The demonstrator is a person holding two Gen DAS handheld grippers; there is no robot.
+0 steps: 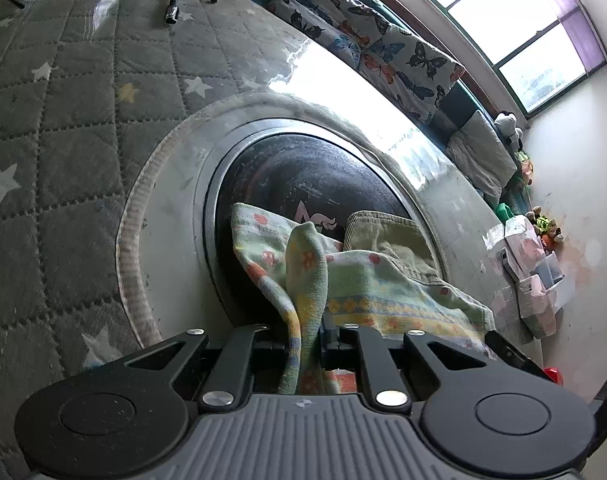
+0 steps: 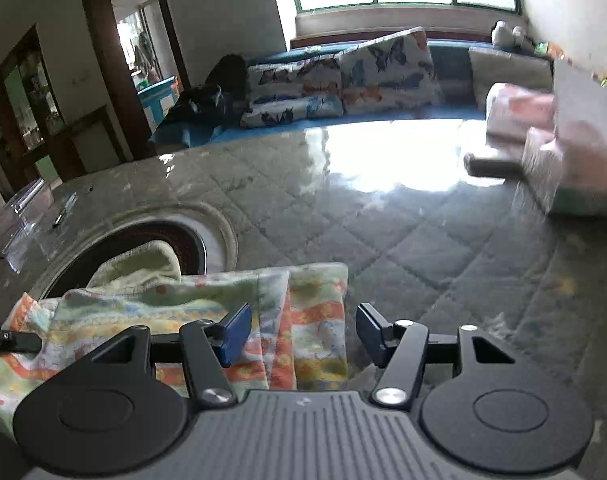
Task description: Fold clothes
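Your left gripper (image 1: 305, 340) is pinching the cloth (image 1: 367, 280): a bunched ridge of the patterned fabric runs right up between the nearly closed fingers. Your right gripper (image 2: 303, 330) stands spread, blue pads (image 2: 235, 332) clear on either side, with the cloth's folded edge (image 2: 303, 320) lying under and between them, not pressed.

The cloth sits on the quilted table (image 2: 423, 248), partly draped over the round black hotplate (image 1: 323, 176) set into it. From the right wrist view, its long axis runs off to the left, towards your left gripper, so the right one is at the near free end. That is the relation the next move likely turns on: close there, then carry that end along the length.

Count: one patterned cloth, one olive garment (image 1: 387, 232) tucked under it, two grippers. A pen (image 1: 172, 2) lies well apart at the far side.
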